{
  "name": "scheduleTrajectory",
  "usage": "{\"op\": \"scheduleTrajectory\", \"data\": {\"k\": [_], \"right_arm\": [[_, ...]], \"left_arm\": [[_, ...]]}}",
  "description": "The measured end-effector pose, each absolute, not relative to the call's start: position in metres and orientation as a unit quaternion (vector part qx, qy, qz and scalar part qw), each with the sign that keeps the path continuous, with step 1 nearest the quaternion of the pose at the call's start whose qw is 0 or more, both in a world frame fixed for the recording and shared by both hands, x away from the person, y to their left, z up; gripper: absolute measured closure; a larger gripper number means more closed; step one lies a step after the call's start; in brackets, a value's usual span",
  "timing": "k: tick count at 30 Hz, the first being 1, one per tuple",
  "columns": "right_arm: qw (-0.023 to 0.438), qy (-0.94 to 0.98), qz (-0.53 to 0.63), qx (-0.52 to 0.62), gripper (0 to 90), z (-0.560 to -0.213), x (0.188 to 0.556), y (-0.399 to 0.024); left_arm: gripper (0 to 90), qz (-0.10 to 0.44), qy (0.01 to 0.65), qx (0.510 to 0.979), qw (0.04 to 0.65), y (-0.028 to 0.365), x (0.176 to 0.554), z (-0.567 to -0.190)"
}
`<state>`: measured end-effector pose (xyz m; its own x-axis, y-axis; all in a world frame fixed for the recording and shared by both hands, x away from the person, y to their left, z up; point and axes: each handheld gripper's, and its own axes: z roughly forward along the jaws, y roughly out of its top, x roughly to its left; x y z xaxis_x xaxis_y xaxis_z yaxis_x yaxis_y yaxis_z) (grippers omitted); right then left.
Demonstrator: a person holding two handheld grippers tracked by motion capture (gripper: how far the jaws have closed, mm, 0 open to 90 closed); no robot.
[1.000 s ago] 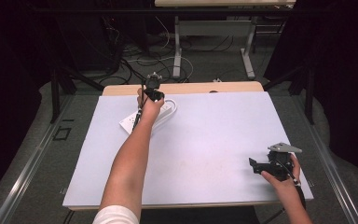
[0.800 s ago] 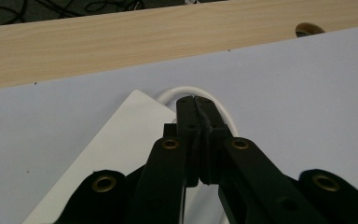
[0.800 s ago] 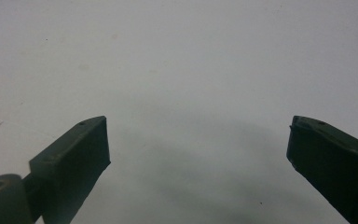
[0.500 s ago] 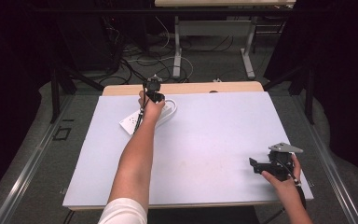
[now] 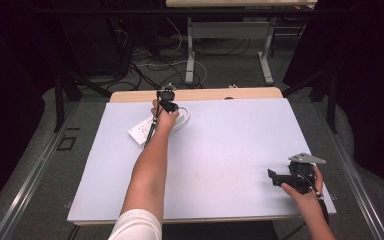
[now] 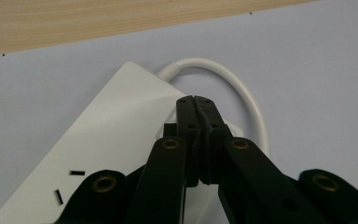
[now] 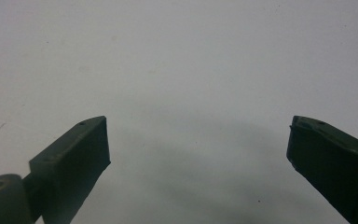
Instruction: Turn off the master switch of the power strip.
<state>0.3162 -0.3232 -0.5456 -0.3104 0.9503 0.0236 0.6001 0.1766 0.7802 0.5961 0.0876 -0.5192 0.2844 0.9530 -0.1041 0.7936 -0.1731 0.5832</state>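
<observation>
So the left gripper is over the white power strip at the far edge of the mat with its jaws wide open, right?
Not quite. The left gripper is over the white power strip at the far edge of the mat, but its jaws are shut, pressed tip to tip with nothing between them. The left gripper view shows this.

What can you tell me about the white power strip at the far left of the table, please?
The white power strip looks like smooth plastic, a flat rectangular body lying askew on the pale table cover near its far edge. Dark socket slots show on its top face. A thick white cable curls out from one end in a loop. The left gripper, jaws shut, is at its top face.
</observation>
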Motion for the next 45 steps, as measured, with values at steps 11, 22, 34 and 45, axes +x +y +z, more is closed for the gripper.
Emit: {"op": "scheduleTrajectory", "data": {"k": [11, 22, 34, 45], "right_arm": [[0.247, 0.73, 0.355, 0.529, 5.3, -0.546, 0.317, -0.323], [0.247, 0.726, 0.357, 0.533, 5.3, -0.545, 0.316, -0.323], [0.244, 0.73, 0.356, 0.53, 5.3, -0.546, 0.318, -0.32], [0.242, 0.73, 0.358, 0.53, 5.3, -0.545, 0.318, -0.319]], "left_arm": [[90.0, 0.143, 0.578, 0.757, 0.269, 0.083, 0.595, -0.52], [90.0, 0.179, 0.582, 0.752, 0.252, 0.076, 0.592, -0.521], [90.0, 0.156, 0.579, 0.752, 0.274, 0.084, 0.592, -0.511], [89.9, 0.148, 0.584, 0.747, 0.28, 0.09, 0.591, -0.507]]}}
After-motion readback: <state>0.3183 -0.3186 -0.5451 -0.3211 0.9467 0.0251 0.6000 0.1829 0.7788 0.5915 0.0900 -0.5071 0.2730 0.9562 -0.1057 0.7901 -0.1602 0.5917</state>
